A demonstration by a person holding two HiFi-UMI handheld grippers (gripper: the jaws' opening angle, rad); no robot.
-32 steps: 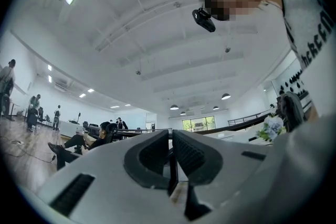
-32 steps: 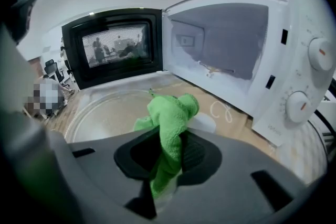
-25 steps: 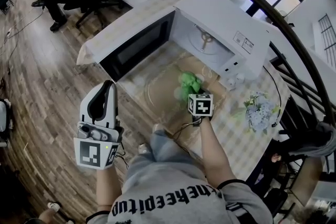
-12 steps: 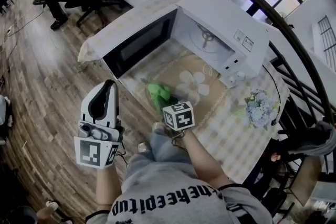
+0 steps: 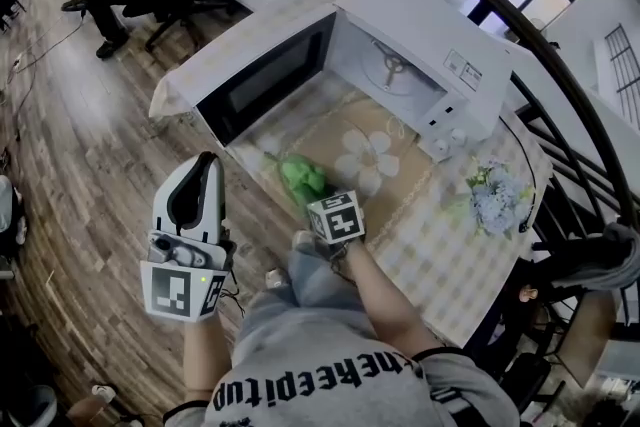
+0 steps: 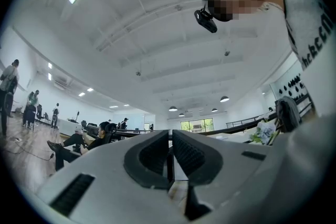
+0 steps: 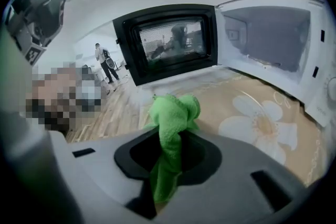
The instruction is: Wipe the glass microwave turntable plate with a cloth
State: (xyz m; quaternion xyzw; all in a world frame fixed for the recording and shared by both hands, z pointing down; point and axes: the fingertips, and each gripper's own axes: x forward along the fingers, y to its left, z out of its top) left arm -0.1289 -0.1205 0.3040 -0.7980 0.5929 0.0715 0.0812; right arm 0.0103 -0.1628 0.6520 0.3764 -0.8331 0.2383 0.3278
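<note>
Two claws, head view: one in each hand; the left claw (image 5: 204, 167) is held off the worktop's (image 5: 450, 255) near edge, over the wooden floor, tips pointing away from the person, forearm drawn in by the body.
Right arm, head view: stretched forward over the near edge, the right claw (image 5: 316, 196) tipped down, its marker cube facing up.
Cloth, head view: the green cloth (image 5: 302, 177) is bunched at the right claw's tips, near the worktop's near edge.
Turntable plate, head view: the glass plate (image 5: 345, 160) lies on the flower-print mat (image 5: 400, 130) in front of the microwave (image 5: 420, 45); it is clear and only faintly seen, and the cloth rests at its near-left part.
Microwave door, head view: the door (image 5: 265, 85) hangs open toward the worktop's left corner.
Flowers, head view: a small bouquet (image 5: 495, 200) lies by the right edge.
Left claw, left gripper view: the jaws are closed to a thin slit with nothing between them, aimed up at the ceiling.
Right claw, right gripper view: the jaws are pinched on the cloth, its loose end puffing out above them, over the mat.
</note>
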